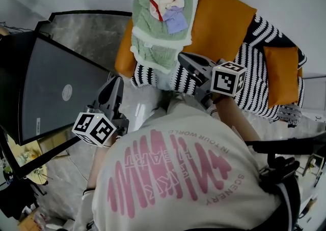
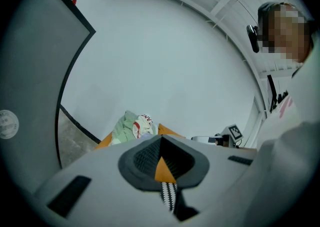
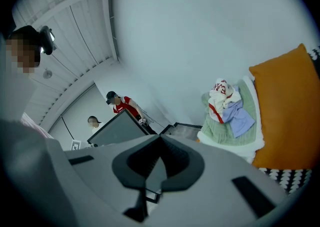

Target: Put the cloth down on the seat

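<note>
The seat is a sofa with a black-and-white striped cover. A pale cloth lies at its front edge between my two grippers; the person's shirt hides its lower part. My left gripper hovers just left of it, by the sofa's corner, and its jaws stand shut with nothing between them. My right gripper is over the seat just right of the cloth and points toward the green pile. Its jaws are shut and hold nothing that I can see.
A folded green blanket with crumpled clothes on top fills the sofa's left end. Orange cushions lean on the backrest. A large dark screen stands left. Two people stand behind the screen.
</note>
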`<state>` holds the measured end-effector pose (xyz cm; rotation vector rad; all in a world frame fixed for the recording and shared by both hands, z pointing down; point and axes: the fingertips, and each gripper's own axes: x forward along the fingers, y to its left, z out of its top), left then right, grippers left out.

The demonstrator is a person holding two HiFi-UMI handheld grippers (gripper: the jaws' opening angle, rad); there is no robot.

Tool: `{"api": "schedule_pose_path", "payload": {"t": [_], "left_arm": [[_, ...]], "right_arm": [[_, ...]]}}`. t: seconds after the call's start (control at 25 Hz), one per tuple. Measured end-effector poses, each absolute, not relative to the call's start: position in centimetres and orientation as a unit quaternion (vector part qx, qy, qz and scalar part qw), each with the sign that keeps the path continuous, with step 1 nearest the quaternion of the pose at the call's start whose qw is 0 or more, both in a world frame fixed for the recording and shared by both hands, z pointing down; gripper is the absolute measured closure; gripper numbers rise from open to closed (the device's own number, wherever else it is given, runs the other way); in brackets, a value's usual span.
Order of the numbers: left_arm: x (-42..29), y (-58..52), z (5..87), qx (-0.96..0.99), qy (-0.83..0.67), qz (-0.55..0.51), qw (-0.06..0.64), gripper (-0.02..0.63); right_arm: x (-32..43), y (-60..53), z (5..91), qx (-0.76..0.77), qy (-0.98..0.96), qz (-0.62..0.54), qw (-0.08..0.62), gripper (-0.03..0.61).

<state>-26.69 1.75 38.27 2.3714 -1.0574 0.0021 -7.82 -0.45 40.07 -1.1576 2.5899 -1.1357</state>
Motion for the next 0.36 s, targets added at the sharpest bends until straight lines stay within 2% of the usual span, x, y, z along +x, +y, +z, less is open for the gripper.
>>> {"api": "schedule_pose_path", "payload": {"t": [0.36], "left_arm": [[-26.56, 1.55, 38.57, 0.88, -0.389, -0.001, 0.272, 0.604]], "right_arm": [[-7.4, -0.11, 40.3, -0.384, 0.844, -0.372, 0.041, 0.567]]}}
